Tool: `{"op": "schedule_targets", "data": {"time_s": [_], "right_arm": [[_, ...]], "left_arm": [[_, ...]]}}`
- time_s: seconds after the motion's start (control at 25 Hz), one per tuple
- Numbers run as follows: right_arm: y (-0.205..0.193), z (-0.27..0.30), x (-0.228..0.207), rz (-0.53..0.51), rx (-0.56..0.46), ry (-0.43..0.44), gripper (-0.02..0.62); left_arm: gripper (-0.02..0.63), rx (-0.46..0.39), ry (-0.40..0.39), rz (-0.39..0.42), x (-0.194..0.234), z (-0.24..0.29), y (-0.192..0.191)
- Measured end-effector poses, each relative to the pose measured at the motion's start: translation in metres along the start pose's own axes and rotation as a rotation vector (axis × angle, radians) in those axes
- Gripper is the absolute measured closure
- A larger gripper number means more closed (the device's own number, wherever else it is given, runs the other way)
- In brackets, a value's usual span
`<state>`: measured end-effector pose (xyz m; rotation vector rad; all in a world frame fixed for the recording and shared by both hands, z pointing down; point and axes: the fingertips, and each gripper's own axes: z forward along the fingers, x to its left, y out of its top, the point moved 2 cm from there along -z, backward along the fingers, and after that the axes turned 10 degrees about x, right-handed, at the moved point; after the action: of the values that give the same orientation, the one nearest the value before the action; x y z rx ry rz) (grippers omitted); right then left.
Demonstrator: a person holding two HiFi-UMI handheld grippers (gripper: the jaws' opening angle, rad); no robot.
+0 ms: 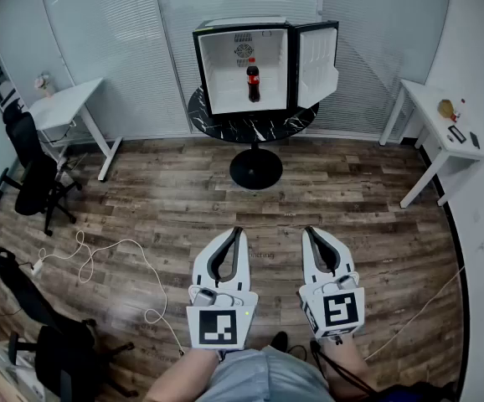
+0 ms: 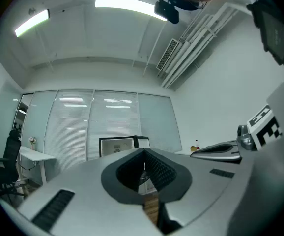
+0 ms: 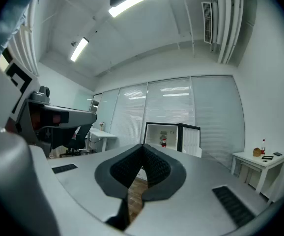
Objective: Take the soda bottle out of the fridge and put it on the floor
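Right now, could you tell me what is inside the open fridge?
One soda bottle stands upright inside the fridge; the white interior otherwise looks bare. The door shelves are too small to judge.

The place was an office room. A left white desk [image 1: 66, 103] and a right white desk [image 1: 443, 128] stood by the walls, with a black swivel chair [image 1: 33, 170] near the left one. White blinds [image 1: 125, 48] covered the glass partitions. Strip lights [image 2: 127, 5] and an air vent [image 2: 167, 55] were on the ceiling. A mini fridge [image 1: 246, 65] stood on a round black table [image 1: 254, 126], on the wood-pattern floor [image 1: 183, 199].
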<state>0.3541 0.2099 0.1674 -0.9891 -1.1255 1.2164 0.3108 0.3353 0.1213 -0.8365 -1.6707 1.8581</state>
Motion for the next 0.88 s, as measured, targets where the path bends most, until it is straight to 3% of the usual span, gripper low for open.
{"op": "schedule_targets", "data": {"time_s": [0.6, 0.88], "right_arm": [[-0.021, -0.008, -0.069, 0.044, -0.011, 0.006, 0.583], [-0.035, 0.022, -0.085, 0.068, 0.016, 0.021, 0.583]], "left_arm": [[0.589, 0.064, 0.029, 0.002, -0.055, 0.032, -0.014], [0.589, 0.087, 0.049, -0.001, -0.049, 0.058, -0.024]]}}
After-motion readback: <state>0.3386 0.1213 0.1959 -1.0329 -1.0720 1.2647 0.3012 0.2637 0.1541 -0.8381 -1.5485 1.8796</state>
